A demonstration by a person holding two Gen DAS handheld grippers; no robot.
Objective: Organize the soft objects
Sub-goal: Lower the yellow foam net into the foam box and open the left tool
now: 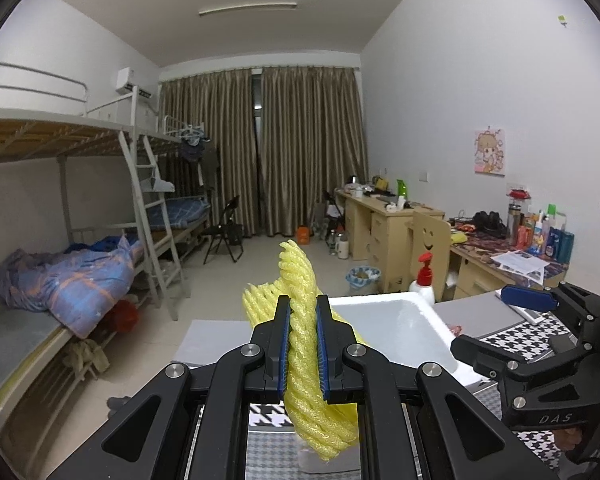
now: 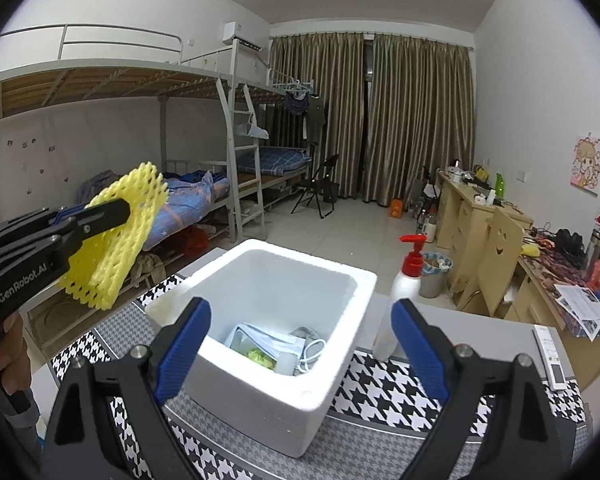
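clamped tight in the left tool, the yellow foam net is held in the air left of the white foam box. right tool gapes wide, empty, above the houndstooth tabletop.

Houndstooth-patterned table bearing white foam box, red-capped pump bottle, white remote.

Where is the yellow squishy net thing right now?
The yellow foam net is pinched in the left gripper, held up in the air. In the right wrist view it sits at far left, beside the white foam box, not over its opening.
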